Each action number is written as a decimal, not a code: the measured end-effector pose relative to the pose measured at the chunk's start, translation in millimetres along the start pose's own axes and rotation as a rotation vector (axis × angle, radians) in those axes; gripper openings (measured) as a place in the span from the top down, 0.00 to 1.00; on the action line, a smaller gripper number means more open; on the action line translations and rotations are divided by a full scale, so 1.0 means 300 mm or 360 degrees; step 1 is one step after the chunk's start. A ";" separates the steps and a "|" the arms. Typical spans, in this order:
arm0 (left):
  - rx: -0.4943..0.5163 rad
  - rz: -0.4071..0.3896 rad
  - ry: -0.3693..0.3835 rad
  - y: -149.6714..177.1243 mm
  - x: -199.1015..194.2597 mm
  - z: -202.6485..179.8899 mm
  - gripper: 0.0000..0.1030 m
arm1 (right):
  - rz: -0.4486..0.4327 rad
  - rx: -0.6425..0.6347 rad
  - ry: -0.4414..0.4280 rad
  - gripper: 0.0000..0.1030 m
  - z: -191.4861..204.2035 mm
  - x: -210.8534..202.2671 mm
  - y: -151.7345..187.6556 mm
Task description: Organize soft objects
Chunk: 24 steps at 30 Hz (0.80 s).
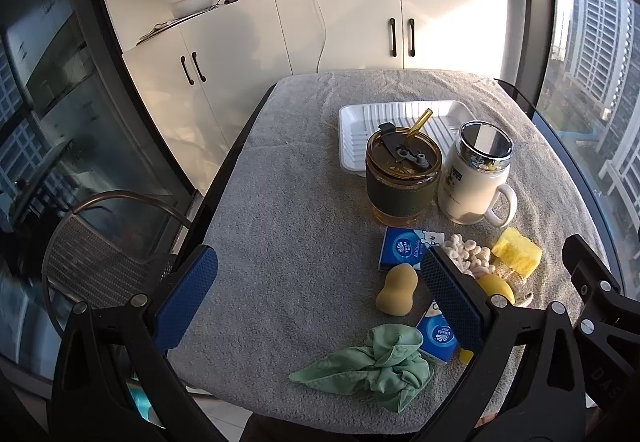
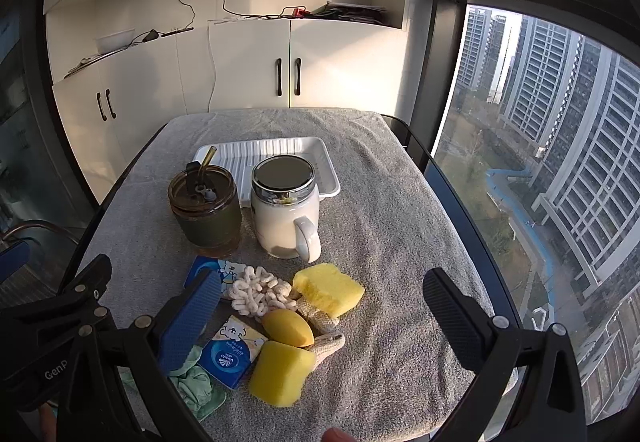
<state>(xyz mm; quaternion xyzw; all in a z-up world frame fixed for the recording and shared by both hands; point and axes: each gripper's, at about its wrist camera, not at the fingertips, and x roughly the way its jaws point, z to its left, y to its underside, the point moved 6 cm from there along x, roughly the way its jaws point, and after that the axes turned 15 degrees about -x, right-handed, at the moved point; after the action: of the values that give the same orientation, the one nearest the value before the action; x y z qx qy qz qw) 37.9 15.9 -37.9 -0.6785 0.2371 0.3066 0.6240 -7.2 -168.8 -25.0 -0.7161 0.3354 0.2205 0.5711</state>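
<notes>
Soft objects lie on the near part of the grey towel-covered table (image 1: 288, 202): a crumpled green cloth (image 1: 376, 362), two blue tissue packs (image 1: 402, 248) (image 2: 230, 354), a tan gourd-shaped sponge (image 1: 396, 290), a white knobbly scrubber (image 2: 258, 292), yellow sponges (image 2: 328, 288) (image 2: 280, 374) and a yellow egg-shaped sponge (image 2: 288, 328). A white ribbed tray (image 2: 316, 162) sits behind the cups. My left gripper (image 1: 320, 298) is open and empty above the cloth and gourd sponge. My right gripper (image 2: 320, 318) is open and empty above the sponges.
An amber glass cup with a green sleeve, lid and straw (image 1: 402, 178) and a white lidded mug (image 1: 474, 178) stand between the soft objects and the tray. A chair (image 1: 104, 262) is left of the table. White cabinets (image 1: 248, 42) stand behind. A window (image 2: 560, 162) is to the right.
</notes>
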 end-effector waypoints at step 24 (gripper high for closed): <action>0.0002 0.0001 -0.0004 0.000 -0.004 -0.005 0.00 | -0.0003 -0.0001 -0.0004 0.00 -0.003 0.000 0.003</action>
<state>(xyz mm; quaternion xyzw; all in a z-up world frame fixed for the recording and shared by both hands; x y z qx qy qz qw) 37.3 14.3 -36.9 -0.6777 0.2367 0.3073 0.6247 -7.9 -169.9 -25.2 -0.7163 0.3337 0.2209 0.5716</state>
